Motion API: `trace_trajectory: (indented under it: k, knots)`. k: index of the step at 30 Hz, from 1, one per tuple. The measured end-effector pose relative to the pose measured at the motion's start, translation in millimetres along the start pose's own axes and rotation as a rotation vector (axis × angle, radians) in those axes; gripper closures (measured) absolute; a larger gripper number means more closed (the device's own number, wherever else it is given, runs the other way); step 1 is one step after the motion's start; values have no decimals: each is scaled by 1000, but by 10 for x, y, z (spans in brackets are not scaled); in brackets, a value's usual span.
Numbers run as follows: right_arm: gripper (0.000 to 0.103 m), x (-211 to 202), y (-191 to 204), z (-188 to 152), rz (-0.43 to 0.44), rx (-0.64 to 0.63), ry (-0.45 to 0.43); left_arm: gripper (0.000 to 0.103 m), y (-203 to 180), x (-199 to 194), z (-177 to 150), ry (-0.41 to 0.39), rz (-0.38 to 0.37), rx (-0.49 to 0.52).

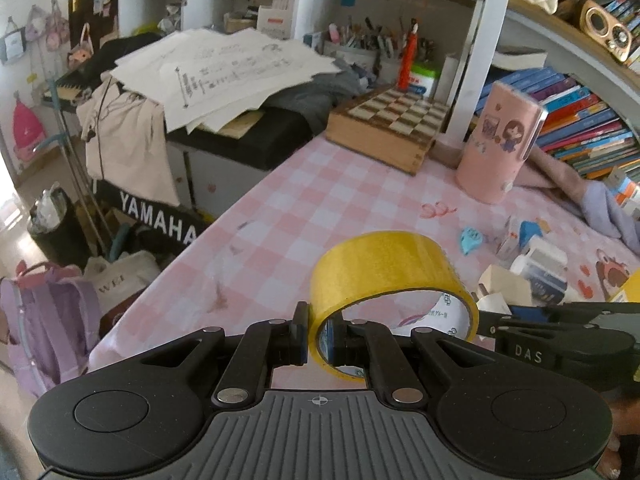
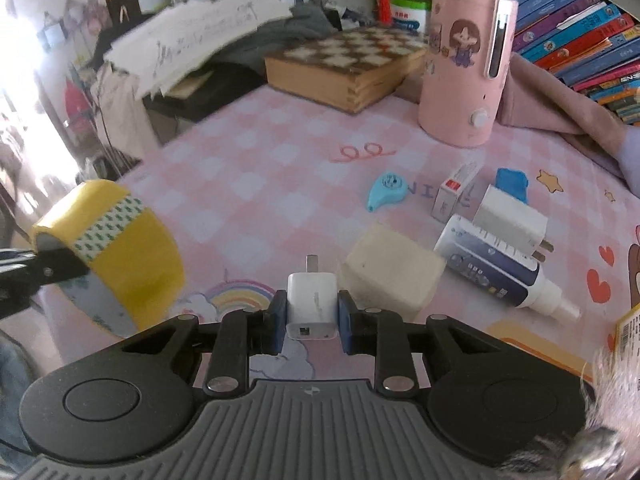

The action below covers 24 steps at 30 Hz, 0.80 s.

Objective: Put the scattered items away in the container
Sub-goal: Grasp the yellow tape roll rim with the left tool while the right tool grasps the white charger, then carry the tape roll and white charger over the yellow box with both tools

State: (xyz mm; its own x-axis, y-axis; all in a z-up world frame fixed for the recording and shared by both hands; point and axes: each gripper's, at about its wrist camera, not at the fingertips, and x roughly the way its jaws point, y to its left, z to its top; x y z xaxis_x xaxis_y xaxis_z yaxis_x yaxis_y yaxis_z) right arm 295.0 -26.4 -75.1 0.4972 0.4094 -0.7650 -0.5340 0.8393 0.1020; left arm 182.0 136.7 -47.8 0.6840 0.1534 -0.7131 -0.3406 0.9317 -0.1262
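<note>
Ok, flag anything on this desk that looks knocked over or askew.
The spray bottle lies on its side across the pink checked tablecloth, nozzle pointing right, pressed against a white plug adapter, also lying flat. Nothing looks spilled or broken. Both grippers hold items: yellow tape roll, small white charger.

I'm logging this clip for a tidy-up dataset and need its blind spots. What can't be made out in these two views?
- Container: not identifiable in either view.
- Yellow box: right wrist view, cut off by the right edge.
- Spray bottle label: right wrist view, too small to read.
- Paper stack: right wrist view, blurred.
- Tape roll near rim: left wrist view, hidden behind the left gripper fingers.
</note>
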Motion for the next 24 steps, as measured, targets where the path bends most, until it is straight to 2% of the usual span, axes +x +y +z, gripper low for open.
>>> trace_trajectory:
  k: [4, 10, 16, 24]
  knots:
    - [79, -183, 4, 13, 5, 21, -39, 96, -43, -71, -5, -20, -36, 9]
    - [79, -484, 31, -35, -50, 15, -102, 96, -118, -237, -37, -61, -102, 38]
    - [79, -793, 76, -158, -85, 30, -150, 96, -158, -456, -86, -98, -175, 63]
    - [79, -1152, 209, -394, -108, 56, -177, 96, -148, -716, -275, -114, -234, 103]
